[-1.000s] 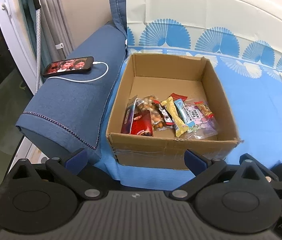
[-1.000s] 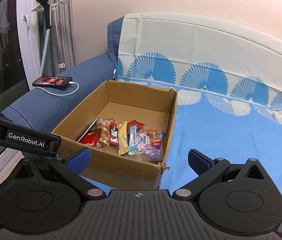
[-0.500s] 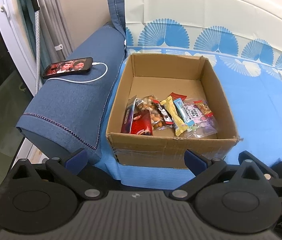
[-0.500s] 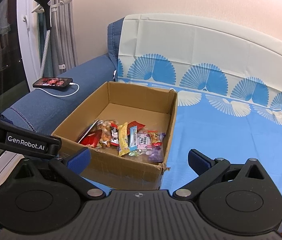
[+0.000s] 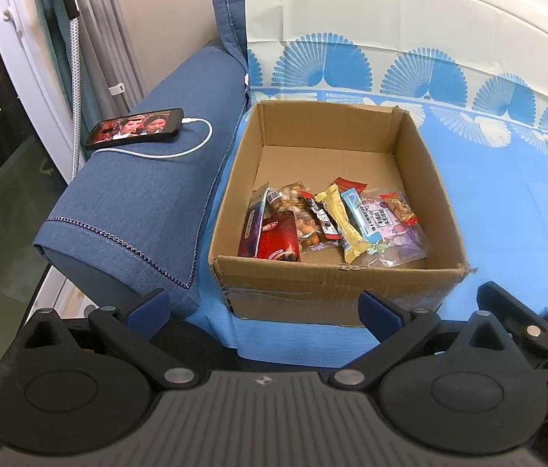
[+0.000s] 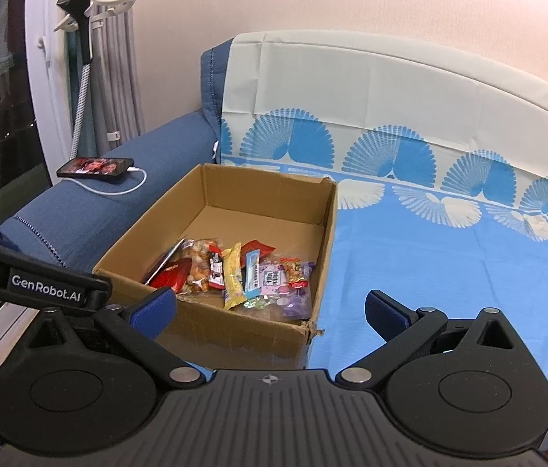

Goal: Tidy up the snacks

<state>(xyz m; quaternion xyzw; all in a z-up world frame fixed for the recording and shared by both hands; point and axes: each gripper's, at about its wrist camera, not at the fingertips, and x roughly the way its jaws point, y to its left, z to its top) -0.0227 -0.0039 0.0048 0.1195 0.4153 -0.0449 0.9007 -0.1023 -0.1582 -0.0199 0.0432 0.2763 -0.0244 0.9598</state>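
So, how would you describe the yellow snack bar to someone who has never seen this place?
A cardboard box sits on the blue sofa cover; the snacks lie in a row at its near end. The yellow bar lies mid-row, beside a light blue bar. It is the only yellow wrapper.

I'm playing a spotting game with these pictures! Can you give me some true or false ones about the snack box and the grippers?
1. The snacks lie inside the cardboard box. True.
2. The left gripper holds a snack. False: it is open and empty.
3. The phone is in the box. False: it lies on the sofa arm.
4. The right gripper is open. True.
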